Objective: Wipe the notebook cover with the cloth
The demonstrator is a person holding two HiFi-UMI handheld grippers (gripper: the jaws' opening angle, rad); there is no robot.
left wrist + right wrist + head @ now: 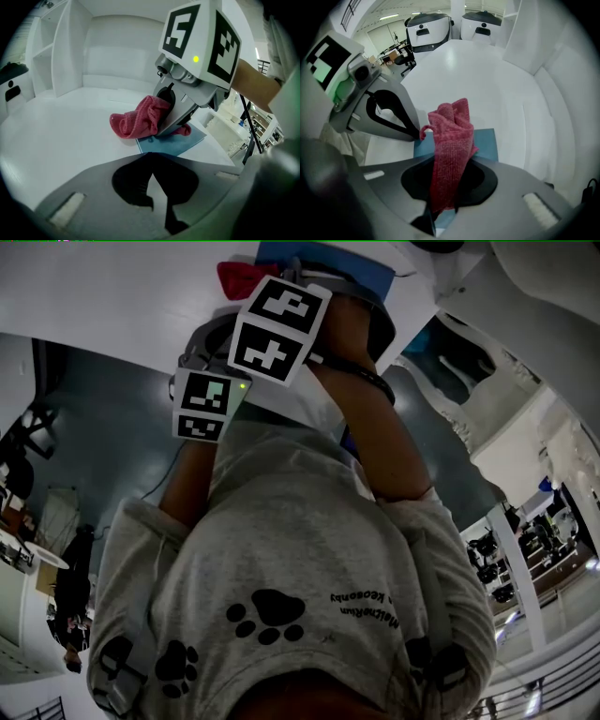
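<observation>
On the flat blue notebook [485,143], a knitted red cloth [452,125] is being clamped by the right gripper [448,164]; the left gripper [150,157], jaws together and empty, is being rested at the notebook's edge.

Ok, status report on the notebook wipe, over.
Left gripper shut, tip at notebook edge. Right gripper shut on cloth, cloth resting on notebook cover. Nothing in the way.

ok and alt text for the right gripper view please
The right gripper has its jaws shut on a pinkish-red knitted cloth, which stands bunched over a blue notebook lying flat on a white table. The left gripper reaches in from the left, its tip at the notebook's corner.
</observation>
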